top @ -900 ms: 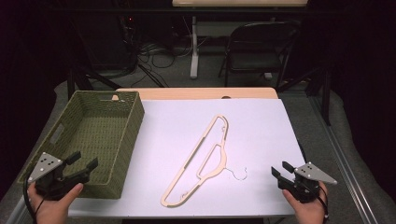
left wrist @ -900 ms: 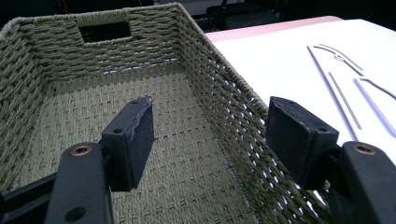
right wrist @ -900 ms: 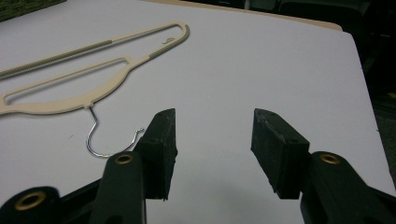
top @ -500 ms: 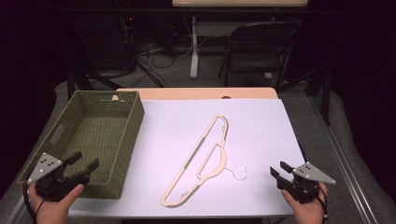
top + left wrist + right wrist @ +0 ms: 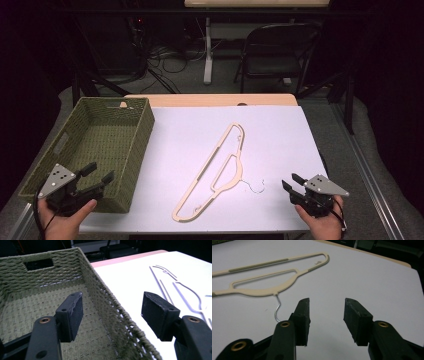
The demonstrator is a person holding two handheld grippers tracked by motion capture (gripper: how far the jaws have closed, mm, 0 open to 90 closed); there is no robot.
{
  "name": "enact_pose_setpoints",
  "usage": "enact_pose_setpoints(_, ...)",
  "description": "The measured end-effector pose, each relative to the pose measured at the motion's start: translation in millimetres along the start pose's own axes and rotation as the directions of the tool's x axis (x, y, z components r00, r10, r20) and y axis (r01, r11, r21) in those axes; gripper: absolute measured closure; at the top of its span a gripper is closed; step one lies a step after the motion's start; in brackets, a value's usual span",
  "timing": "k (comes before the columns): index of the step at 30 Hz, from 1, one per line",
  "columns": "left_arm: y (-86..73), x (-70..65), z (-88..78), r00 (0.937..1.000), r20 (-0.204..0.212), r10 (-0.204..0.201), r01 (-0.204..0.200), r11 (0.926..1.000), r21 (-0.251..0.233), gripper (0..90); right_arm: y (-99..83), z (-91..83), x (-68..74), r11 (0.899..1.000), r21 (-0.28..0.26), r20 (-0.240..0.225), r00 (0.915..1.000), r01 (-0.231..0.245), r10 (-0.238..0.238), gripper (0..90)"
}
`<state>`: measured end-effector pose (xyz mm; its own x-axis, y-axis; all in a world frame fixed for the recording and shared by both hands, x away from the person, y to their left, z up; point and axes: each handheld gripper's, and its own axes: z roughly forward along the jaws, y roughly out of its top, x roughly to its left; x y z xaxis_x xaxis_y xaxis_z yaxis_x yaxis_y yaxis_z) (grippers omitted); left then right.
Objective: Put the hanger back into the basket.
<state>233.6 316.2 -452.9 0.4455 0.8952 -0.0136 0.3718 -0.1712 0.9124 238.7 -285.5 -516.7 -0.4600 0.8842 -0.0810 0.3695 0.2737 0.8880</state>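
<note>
A dark room with a folding chair and tangled cables is sitting behind the white-covered table (image 5: 280, 135) in the high view. A cream plastic clothes hanger with a thin wire hook (image 5: 216, 172) is lying flat and diagonal mid-table, well apart from the empty olive woven basket (image 5: 142, 135) at the left edge. The left gripper (image 5: 97, 176) is hovering by the basket's near corner, jaws spread wide, nothing in them. The right gripper (image 5: 291, 181) is waiting near the front right edge, jaws parted, just beyond the wire hook.

Over to the left gripper view: the black pads (image 5: 75, 310) are straddling the basket's woven rim (image 5: 112, 312). Closing or pushing forward from here would likely snag the weave and shove the basket.

Now the right gripper view: the gripper (image 5: 326, 308) is gaping, empty, with the hook (image 5: 277, 308) just beside its left jaw and the hanger body (image 5: 262, 291) beyond. The risks, as I read them: that thin wire could slip between the pads, and the flat hanger could skate across the smooth cover if nudged instead of pinched.
</note>
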Motion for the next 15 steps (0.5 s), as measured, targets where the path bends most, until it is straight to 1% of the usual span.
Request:
enact_pose_setpoints(2, 0.5, -0.6, 0.9, 1.0000, -0.007, 0.000, 0.000, 1.0000, -0.003, 29.9, 2.5, -0.6, 2.2, 1.000, -0.004, -0.012, 0.9999, 0.005, -0.005, 55.0)
enact_pose_setpoints(4, 1.1, -1.1, 1.1, 0.9999, -0.010, -0.012, 0.012, 0.9999, -0.006, 24.5, 4.2, -0.4, 4.3, 1.000, -0.015, -0.013, 0.9999, 0.007, -0.007, 52.9)
enact_pose_setpoints(5, 1.6, -1.6, 0.8, 0.9998, -0.011, -0.015, 0.015, 0.9999, -0.004, 23.6, 5.3, -0.2, 5.2, 1.000, -0.007, -0.016, 0.9999, 0.002, -0.002, 52.3)
enact_pose_setpoints(6, 1.8, -2.0, 1.1, 0.9998, -0.004, -0.018, 0.018, 0.9998, -0.005, 22.5, 6.5, 1.2, 6.5, 1.000, -0.010, -0.034, 0.9994, -0.011, 0.010, 50.9)
enact_pose_setpoints(7, 2.1, -3.1, 1.4, 0.9998, -0.002, -0.020, 0.020, 0.9998, -0.007, 22.5, 6.5, 1.2, 6.5, 1.000, -0.010, -0.034, 0.9994, -0.011, 0.010, 50.9)
enact_pose_setpoints(9, 2.0, -6.5, 2.2, 0.9999, 0.007, -0.015, 0.015, 0.9999, -0.007, 20.8, 8.1, 2.2, 9.2, 1.000, -0.002, -0.053, 0.9986, -0.011, 0.011, 49.5)
enact_pose_setpoints(11, 2.3, -11.1, 4.3, 0.9998, 0.018, -0.005, 0.005, 1.0000, 0.000, 20.8, 9.7, 4.4, 13.3, 1.000, 0.003, -0.062, 0.9981, 0.003, -0.003, 49.5)
enact_pose_setpoints(12, 2.7, -13.7, 5.6, 0.9997, 0.023, 0.001, -0.001, 1.0000, 0.002, 20.8, 10.4, 5.3, 15.4, 1.000, 0.014, -0.075, 0.9972, 0.005, -0.004, 50.4)
enact_pose_setpoints(13, 3.7, -19.9, 8.3, 0.9992, 0.039, 0.012, -0.013, 0.9999, 0.005, 20.9, 10.4, 10.1, 19.7, 1.000, 0.009, -0.096, 0.9954, 0.007, -0.006, 53.8)
enact_pose_setpoints(14, 3.7, -19.9, 8.3, 0.9992, 0.039, 0.012, -0.013, 0.9999, 0.005, 21.0, 10.4, 10.1, 19.7, 1.000, 0.009, -0.096, 0.9954, 0.007, -0.006, 53.8)
enact_pose_setpoints(15, 4.1, -23.6, 9.9, 0.9985, 0.053, 0.013, -0.014, 0.9999, 0.004, 21.0, 10.8, 11.1, 21.6, 1.000, 0.022, -0.109, 0.9940, 0.011, -0.009, 55.6)
